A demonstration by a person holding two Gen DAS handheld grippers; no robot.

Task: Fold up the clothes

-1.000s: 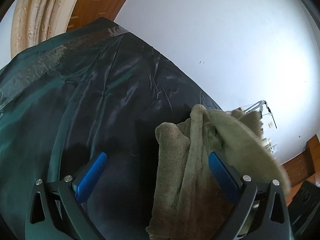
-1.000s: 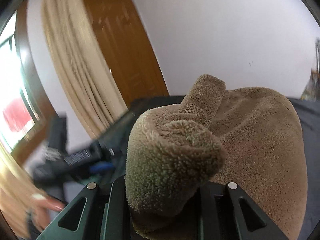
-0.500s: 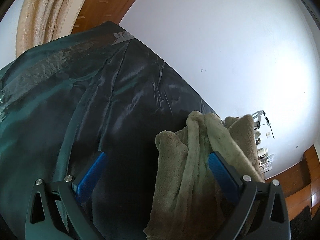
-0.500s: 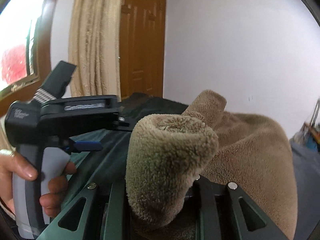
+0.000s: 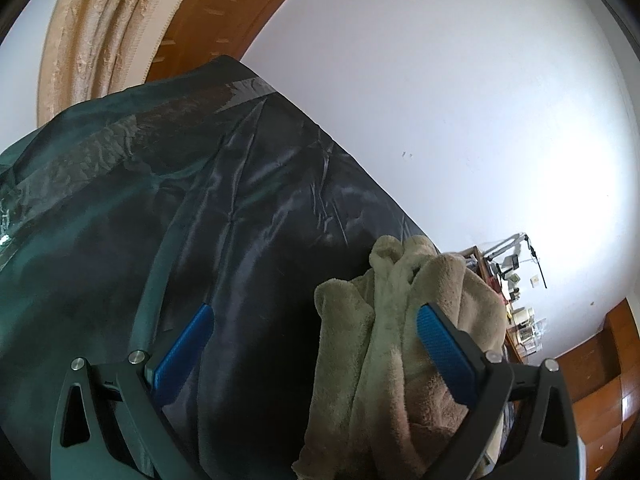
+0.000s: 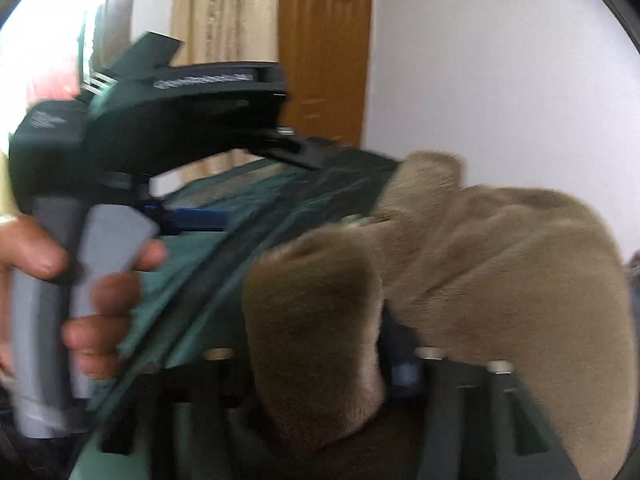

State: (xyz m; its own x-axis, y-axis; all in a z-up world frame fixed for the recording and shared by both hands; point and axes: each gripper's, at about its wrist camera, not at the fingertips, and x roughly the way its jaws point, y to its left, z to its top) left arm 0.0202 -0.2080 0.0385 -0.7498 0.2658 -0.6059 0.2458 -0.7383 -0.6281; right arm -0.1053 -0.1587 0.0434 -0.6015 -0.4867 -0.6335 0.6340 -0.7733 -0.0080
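Two grippers, one bundle of cloth. Left gripper [image 5: 312,344]: fingers [image 5: 440,344] spread wide, released, nothing pinched, with the tan fleece garment [image 5: 392,360] bunched against the inner face of the right-hand blue pad and well clear of the other. Right gripper [image 6: 320,364]: jaws opening at this moment, a thick rolled lobe of the same fleece garment [image 6: 316,340] between them, apparently no longer squeezed (view badly smeared by motion, so contact with the pads hard to call).

Key relation: garment lying on the dark green satin cover [image 5: 200,240] over the bench, toward the right side of the left gripper's view, long axis running away from the camera toward the far edge by the white wall [image 5: 440,100]. Right gripper nearer, in fact right at the bundle; left one just beside it, held by a hand [image 6: 80,280] seen in the right wrist view.

Look of the cloth: plush, deep-piled, olive-tan, gathered in several upright ridges rather than flat layers, top crumpled into soft knobs. Probably mid-fold, not yet neat.
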